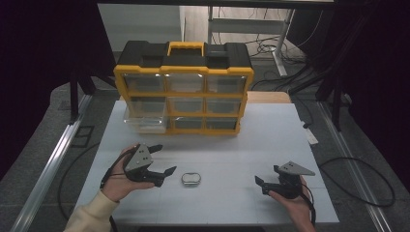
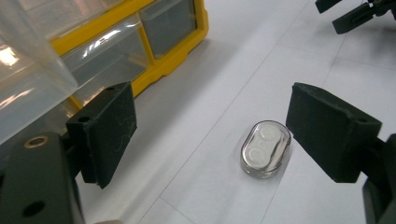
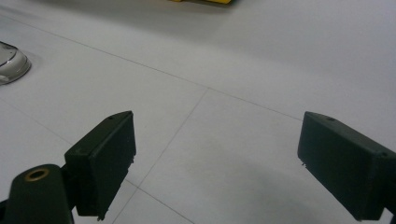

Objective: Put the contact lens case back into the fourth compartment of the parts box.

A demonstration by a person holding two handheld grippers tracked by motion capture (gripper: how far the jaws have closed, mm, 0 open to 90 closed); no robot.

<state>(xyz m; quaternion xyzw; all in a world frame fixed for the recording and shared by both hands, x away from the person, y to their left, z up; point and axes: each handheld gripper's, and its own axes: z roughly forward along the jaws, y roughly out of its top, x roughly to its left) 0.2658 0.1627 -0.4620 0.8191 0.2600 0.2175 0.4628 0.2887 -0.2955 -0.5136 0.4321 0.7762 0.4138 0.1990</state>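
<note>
Small clear case [image 2: 265, 149] lying on the white surface [image 1: 232, 145], untouched.
It sits just off the left gripper [image 1: 162, 159], whose jaws gape wide; the right gripper [image 1: 267, 182], well apart, hovers equally wide and empty; yellow drawer organiser [image 1: 183, 92] behind.

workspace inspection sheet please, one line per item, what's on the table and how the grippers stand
surface: white table top, thin seam lines, no spills seen
job's things: small clear oval case lying flat near the front, untouched; yellow and black drawer cabinet at the back, its lower left drawer pulled out
clutter: nothing seen
grippers: left gripper open, jaws either side of the case but apart from it; right gripper open, over bare table
cables: a cable loops on the floor at right; more lie behind the table
surroundings: dark curtains, metal rail at left
</note>
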